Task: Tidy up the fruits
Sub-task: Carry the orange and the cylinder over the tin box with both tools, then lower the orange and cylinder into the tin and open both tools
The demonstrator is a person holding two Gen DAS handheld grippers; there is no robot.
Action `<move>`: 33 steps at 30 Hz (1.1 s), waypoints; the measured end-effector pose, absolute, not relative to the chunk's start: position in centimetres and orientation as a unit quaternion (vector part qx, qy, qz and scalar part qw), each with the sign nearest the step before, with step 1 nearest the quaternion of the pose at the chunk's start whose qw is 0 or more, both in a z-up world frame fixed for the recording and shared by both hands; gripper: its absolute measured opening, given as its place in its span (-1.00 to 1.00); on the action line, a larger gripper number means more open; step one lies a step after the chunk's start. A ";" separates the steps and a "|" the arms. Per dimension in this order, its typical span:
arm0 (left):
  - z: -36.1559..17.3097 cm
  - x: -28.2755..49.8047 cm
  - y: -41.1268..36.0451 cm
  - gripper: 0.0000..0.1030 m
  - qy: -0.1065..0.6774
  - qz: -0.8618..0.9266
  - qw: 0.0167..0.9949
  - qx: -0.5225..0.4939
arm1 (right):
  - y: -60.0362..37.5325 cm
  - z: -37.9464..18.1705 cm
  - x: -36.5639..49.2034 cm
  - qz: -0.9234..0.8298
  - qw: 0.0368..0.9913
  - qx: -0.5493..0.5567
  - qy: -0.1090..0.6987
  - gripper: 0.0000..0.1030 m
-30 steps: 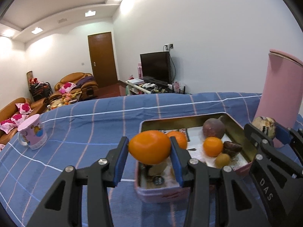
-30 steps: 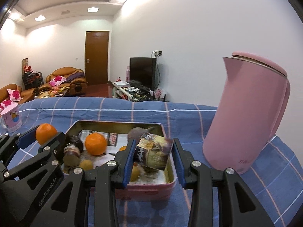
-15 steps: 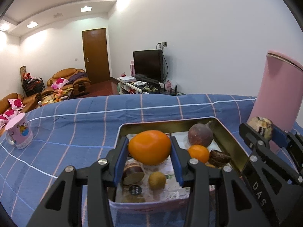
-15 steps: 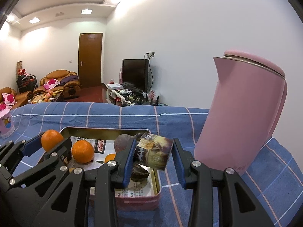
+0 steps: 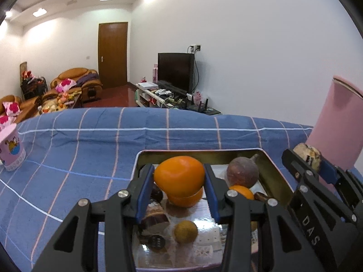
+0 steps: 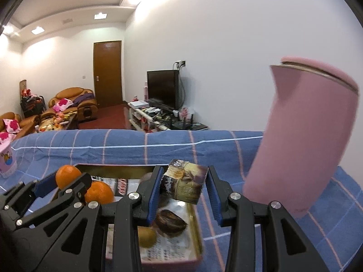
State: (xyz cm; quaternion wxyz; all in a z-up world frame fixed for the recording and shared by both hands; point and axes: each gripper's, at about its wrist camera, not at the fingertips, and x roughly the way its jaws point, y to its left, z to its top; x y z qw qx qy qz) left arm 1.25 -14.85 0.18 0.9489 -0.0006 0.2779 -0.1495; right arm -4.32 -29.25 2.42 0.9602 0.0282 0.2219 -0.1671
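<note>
Both of my hands have drifted across the blue checked cloth (image 5: 86, 149) since a second ago, so the tin tray (image 5: 275, 174) that sat ahead and to the right of my left gripper (image 5: 179, 181) now lies directly under it, and the pink kettle (image 6: 304, 140) has slid closer to the middle of my right wrist view. My grip has not changed on either side.

My left fingers (image 5: 143, 190) pinch a large orange (image 5: 179, 176) by its sides, holding it in the air above the tray's back half. Below it, inside the tray, I see another orange (image 5: 186, 198) right beneath the held one, a dull purple round fruit (image 5: 242, 172) near the back right corner, a smaller orange (image 5: 242, 191) just in front of that, a small brownish-green fruit (image 5: 185, 231) toward the front, and a few dark wrapped items on the left that I cannot identify.

My right fingers (image 6: 153, 195) pinch a small printed box (image 6: 185, 183), tilted, held over the tray's right edge with the kettle standing on the cloth just to its right. A dark wrinkled fruit (image 6: 170, 222) lies in the tray below the box.

A pink cartoon mug (image 5: 10, 151) stands well apart on the far left of the surface.
</note>
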 end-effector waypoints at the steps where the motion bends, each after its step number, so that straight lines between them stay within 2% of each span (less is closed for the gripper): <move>1: 0.1 1.6 -14.6 -0.13 0.283 -0.149 0.948 -0.006 | -29.3 2.4 -3.9 -0.159 0.961 0.035 0.225 -0.21; 17: -0.5 3.4 -13.9 -0.14 0.304 -0.145 0.942 -0.002 | -28.8 1.7 -0.4 -0.093 0.958 0.070 0.262 -0.21; 23: -1.4 4.3 -14.0 -0.15 0.332 -0.152 0.931 0.014 | -29.5 0.3 1.6 -0.049 0.946 0.088 0.309 -0.21; 33: -1.6 3.6 -15.5 -0.15 0.330 -0.139 0.930 0.081 | -28.4 -0.2 2.2 -0.073 0.944 0.007 0.321 -0.20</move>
